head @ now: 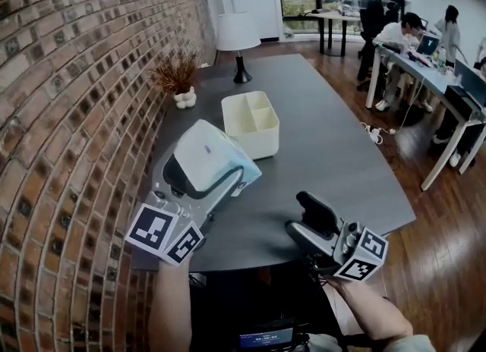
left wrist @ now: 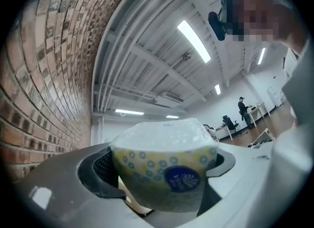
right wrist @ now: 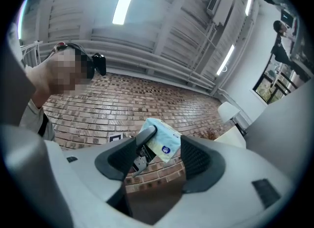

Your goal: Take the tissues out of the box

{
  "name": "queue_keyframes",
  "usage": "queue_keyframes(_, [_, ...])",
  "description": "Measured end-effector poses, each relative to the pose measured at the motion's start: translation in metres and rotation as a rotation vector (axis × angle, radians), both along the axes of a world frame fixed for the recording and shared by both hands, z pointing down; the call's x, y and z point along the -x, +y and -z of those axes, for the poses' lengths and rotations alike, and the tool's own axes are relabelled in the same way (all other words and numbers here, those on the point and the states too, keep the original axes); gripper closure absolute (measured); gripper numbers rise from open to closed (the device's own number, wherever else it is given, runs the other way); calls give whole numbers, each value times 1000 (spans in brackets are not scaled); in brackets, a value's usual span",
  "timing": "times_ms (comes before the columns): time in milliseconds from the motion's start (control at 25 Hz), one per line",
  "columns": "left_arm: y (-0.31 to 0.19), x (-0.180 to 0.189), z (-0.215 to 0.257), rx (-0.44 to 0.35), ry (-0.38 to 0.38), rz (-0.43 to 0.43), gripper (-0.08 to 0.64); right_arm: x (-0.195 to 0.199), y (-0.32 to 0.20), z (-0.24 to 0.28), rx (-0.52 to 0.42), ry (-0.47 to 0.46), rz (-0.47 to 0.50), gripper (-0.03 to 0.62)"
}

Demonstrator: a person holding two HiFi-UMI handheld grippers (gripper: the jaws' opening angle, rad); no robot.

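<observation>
Left claw [head: 203, 180]: clamped on tissue pack [head: 214, 152], raised near white divided box [head: 257, 143] | right claw [head: 311, 218]: open, empty | box: seemingly empty, near corner hidden | advice: squeeze gently, lower pack flat onto table [head: 326, 153].

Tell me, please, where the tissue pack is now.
In the head view the tissue pack is at the left, gripped in the left tongs over the grey table, just nearer than the white divided box.

Grey hand-held grippers [head: 304, 218] carry black-and-white marker cubes [head: 363, 256].
</observation>
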State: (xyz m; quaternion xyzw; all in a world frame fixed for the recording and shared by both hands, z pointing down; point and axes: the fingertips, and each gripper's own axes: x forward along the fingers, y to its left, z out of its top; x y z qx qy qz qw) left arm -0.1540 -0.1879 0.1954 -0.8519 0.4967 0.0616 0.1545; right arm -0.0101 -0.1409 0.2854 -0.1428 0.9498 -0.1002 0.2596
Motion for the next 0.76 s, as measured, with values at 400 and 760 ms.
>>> queue_keyframes(400, [-5,-1,4,-9,-13,0,87,3,5,-1,-26,7,19,293])
queue_keyframes(760, [10,-13,-15,36,-31,-71,87,3,5,2,-35,9,24,293])
